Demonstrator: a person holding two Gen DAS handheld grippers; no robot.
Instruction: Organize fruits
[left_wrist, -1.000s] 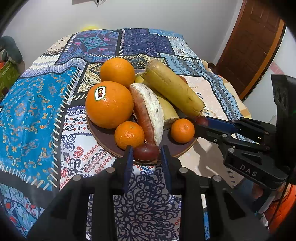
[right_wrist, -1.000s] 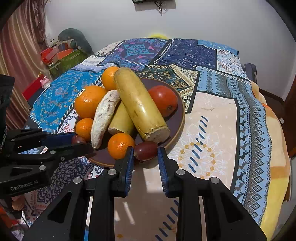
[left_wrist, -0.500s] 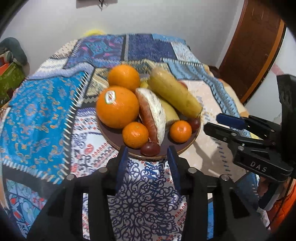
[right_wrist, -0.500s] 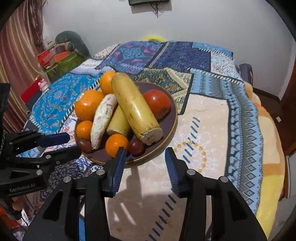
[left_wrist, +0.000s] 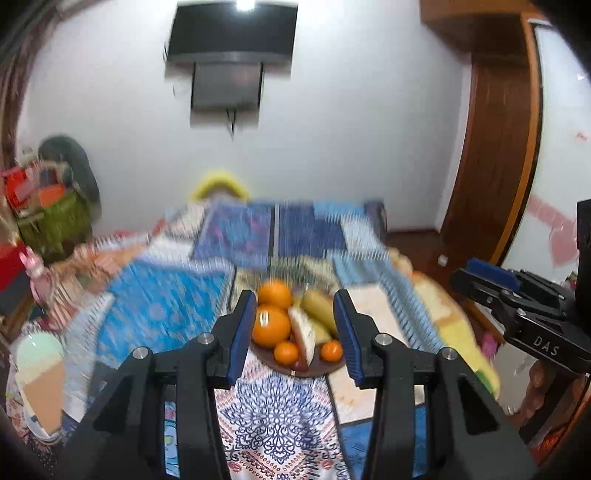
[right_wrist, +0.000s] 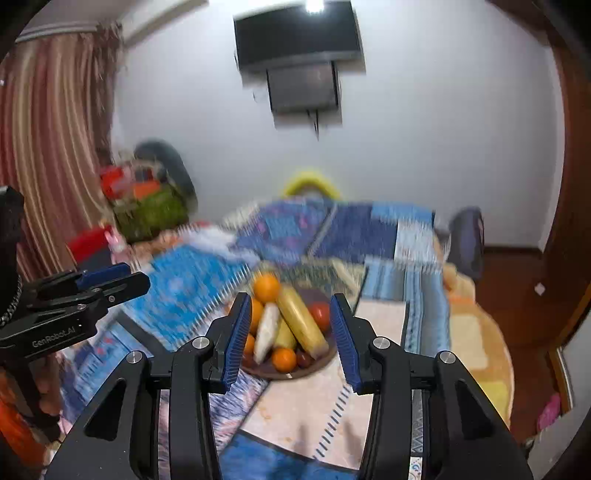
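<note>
A brown plate (left_wrist: 325, 367) (right_wrist: 314, 365) piled with fruit sits on the patterned bedspread. It holds a large orange (left_wrist: 270, 325), smaller oranges (right_wrist: 283, 359), a yellow plantain (right_wrist: 301, 325), a red tomato (right_wrist: 320, 314) and small dark plums (right_wrist: 303, 359). My left gripper (left_wrist: 294, 334) is open and empty, raised well back from the plate. My right gripper (right_wrist: 288, 338) is open and empty, also pulled back and above it. Each gripper shows in the other's view, the right one (left_wrist: 491, 284) and the left one (right_wrist: 107, 282). Both views are motion-blurred.
The bed with its blue patchwork cover (left_wrist: 166, 306) fills the middle. A wall-mounted TV (left_wrist: 231, 33) hangs above. A pile of bags and boxes (left_wrist: 51, 206) stands at the left, a wooden door (left_wrist: 495, 155) at the right, and a curtain (right_wrist: 48, 147) at the far left.
Both grippers let go of the dark plums on the plate's front edge, opened wide, and pulled back and up, so the plate now looks small and far.
</note>
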